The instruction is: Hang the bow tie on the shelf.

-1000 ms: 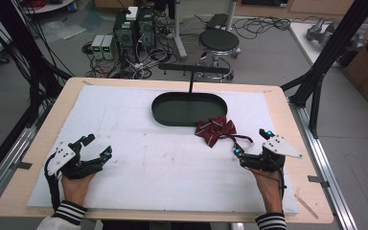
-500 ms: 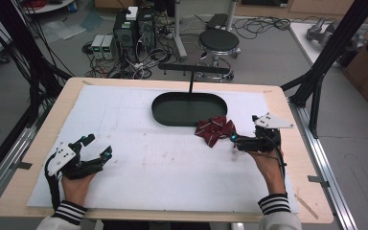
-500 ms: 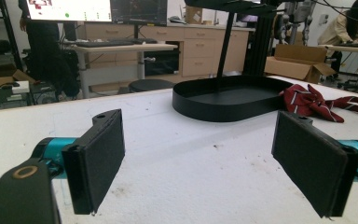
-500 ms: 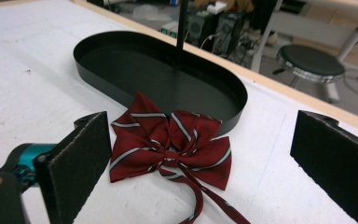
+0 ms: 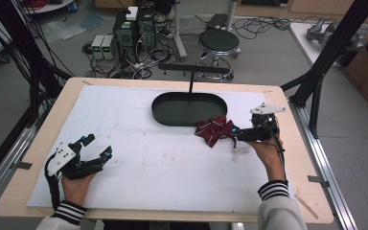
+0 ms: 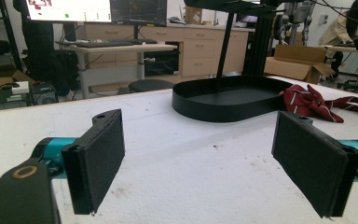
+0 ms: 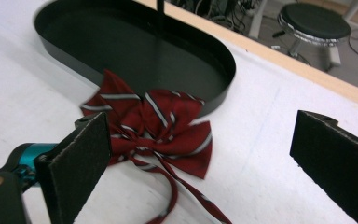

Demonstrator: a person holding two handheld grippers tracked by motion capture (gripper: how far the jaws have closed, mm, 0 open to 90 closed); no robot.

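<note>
The right gripper (image 5: 234, 134) has its jaws spread wide, just beside the red bow (image 7: 156, 129) at mid-right of the high view. The bow touches the black tray (image 5: 163, 115). At lower left, the left gripper (image 5: 97, 149) rests on the counter (image 5: 139, 158), jaws spread.

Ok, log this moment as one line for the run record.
left gripper: open, resting on table | right gripper: open, at red striped bow tie | bow tie: on white mat, touching black oval tray
</note>
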